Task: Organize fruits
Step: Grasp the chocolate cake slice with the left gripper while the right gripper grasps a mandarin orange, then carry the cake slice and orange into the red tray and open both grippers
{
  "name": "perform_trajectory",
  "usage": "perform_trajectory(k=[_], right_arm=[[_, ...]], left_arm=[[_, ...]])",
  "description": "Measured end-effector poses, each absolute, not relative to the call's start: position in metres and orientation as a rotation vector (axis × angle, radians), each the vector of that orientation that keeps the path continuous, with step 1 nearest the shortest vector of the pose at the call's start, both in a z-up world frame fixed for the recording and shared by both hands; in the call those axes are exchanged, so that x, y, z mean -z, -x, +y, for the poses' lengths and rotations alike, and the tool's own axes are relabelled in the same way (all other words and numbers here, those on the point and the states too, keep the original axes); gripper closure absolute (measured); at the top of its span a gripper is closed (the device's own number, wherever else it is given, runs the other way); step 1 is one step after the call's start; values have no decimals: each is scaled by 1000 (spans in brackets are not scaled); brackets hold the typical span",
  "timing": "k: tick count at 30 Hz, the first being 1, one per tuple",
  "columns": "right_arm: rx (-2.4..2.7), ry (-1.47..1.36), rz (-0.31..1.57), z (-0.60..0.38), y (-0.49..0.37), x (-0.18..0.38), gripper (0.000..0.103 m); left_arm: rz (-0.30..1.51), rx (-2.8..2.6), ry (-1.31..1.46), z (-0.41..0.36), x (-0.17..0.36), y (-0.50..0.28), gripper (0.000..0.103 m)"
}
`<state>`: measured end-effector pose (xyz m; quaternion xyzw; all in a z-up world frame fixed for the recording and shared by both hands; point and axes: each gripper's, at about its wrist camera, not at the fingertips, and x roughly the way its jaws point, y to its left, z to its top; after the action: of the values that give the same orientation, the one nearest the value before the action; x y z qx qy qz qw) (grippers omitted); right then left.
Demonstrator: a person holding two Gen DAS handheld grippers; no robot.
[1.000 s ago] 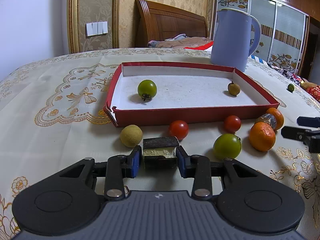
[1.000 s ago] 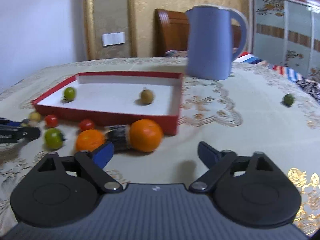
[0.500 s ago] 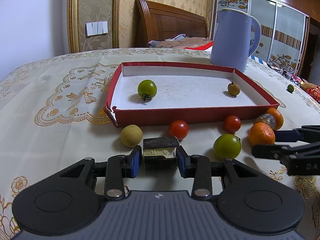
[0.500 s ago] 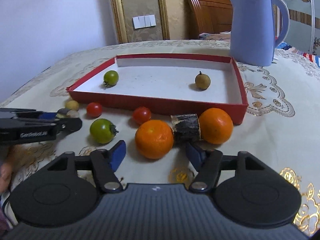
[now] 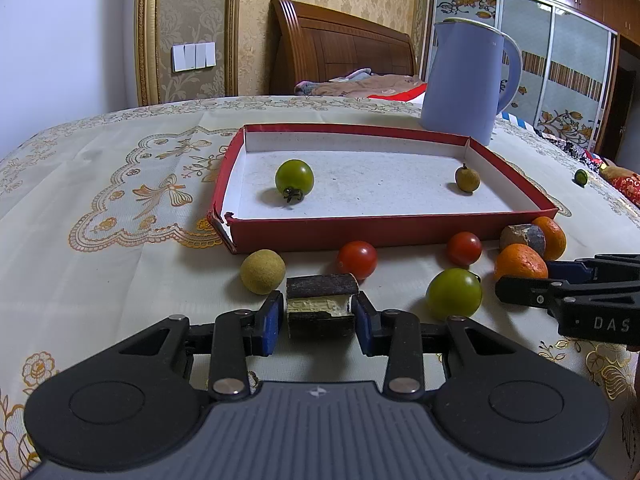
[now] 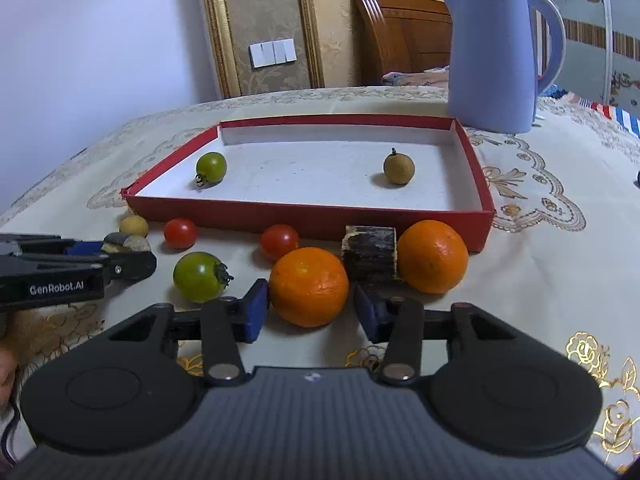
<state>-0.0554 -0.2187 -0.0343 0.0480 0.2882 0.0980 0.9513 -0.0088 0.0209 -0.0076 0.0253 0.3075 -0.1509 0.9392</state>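
The left gripper [image 5: 320, 316] is sitting low at the bottom centre of its frame, blue pads [image 5: 269, 322] pressing both sides of a dark block [image 5: 321, 308]. The right gripper [image 6: 310, 312] is holding its jaws apart around an orange [image 6: 309, 286].

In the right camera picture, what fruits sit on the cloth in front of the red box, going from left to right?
Yellowish longan → red tomato → green tomato → second red tomato → near orange → far orange.
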Motion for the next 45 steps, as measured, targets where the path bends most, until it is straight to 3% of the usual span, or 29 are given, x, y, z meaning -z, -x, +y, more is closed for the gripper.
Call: perform_trajectory(k=[38, 45], right_arm=[[-168, -93, 505, -223, 75, 28, 65], [-130, -87, 453, -235, 65, 10, 65]], left_arm=[[575, 250, -118, 10, 1, 19, 71], [555, 272, -110, -4, -21, 7, 71]])
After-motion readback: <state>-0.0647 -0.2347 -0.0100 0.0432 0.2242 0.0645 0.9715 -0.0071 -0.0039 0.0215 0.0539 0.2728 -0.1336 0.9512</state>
